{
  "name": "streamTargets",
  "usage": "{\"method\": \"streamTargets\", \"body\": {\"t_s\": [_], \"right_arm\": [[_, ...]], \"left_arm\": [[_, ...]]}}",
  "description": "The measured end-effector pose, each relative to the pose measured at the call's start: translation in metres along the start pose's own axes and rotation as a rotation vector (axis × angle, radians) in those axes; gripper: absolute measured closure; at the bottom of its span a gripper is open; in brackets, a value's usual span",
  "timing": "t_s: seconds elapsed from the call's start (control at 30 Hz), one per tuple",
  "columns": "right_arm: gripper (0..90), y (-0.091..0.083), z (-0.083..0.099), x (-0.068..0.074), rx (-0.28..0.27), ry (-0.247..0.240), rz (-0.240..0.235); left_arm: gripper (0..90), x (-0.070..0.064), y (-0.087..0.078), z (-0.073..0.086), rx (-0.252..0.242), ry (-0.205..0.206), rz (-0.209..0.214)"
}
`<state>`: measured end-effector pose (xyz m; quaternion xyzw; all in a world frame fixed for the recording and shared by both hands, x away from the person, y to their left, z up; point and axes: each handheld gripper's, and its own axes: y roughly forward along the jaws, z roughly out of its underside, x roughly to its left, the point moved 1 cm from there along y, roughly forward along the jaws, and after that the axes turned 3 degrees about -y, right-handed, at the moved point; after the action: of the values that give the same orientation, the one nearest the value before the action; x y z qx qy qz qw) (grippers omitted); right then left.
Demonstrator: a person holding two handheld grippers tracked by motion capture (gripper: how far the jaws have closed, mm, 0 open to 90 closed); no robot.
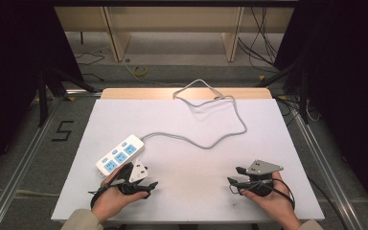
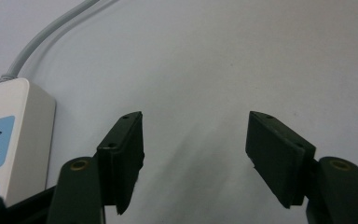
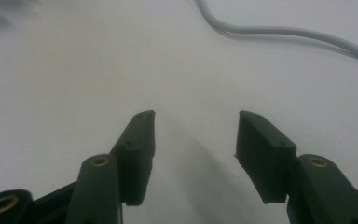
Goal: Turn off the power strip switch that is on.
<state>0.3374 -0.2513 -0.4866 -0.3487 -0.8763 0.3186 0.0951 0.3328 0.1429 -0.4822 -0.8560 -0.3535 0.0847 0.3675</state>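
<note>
A white power strip [image 1: 120, 154] with blue sockets lies at the table's near left, and its grey cable [image 1: 211, 143] snakes right and then back over the far edge. My left gripper [image 1: 151, 184] rests just in front of the strip, open and empty, pointing right. In the left gripper view the strip [image 2: 9, 140] sits beside the left jaw of the gripper [image 2: 196, 140], with the cable [image 2: 42, 37] leading away. My right gripper [image 1: 232, 184] lies at the near right, open and empty, pointing left. The right gripper view shows the gripper [image 3: 196, 135] over bare table, the cable [image 3: 284, 32] beyond.
The white table top [image 1: 187, 120] has a wooden strip [image 1: 124, 93] at its far edge. Beyond it stand wooden furniture legs [image 1: 117, 40], with loose cables [image 1: 263, 48] and a yellow coil [image 1: 140, 71] on the floor. A "5" mark [image 1: 63, 130] is on the floor at left.
</note>
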Motion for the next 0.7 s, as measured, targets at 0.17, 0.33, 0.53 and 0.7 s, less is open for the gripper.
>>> {"method": "streamTargets", "body": {"t_s": [0.17, 0.33, 0.53, 0.7], "right_arm": [[47.5, -0.001, 0.0, 0.0, -0.003, 0.003, 0.002], [47.4, -0.001, 0.0, 0.0, -0.004, 0.003, 0.003], [47.4, -0.001, 0.0, 0.0, -0.006, 0.003, 0.004], [47.4, -0.001, 0.0, 0.0, -0.01, 0.004, 0.004]], "left_arm": [[51.0, 0.002, -0.004, -0.003, -0.012, 0.004, 0.004], [73.9, 0.004, -0.006, -0.004, -0.011, 0.009, 0.004], [89.3, 0.006, -0.009, -0.006, 0.012, 0.003, -0.007], [89.4, 0.007, -0.011, -0.007, 0.033, -0.012, -0.004]]}}
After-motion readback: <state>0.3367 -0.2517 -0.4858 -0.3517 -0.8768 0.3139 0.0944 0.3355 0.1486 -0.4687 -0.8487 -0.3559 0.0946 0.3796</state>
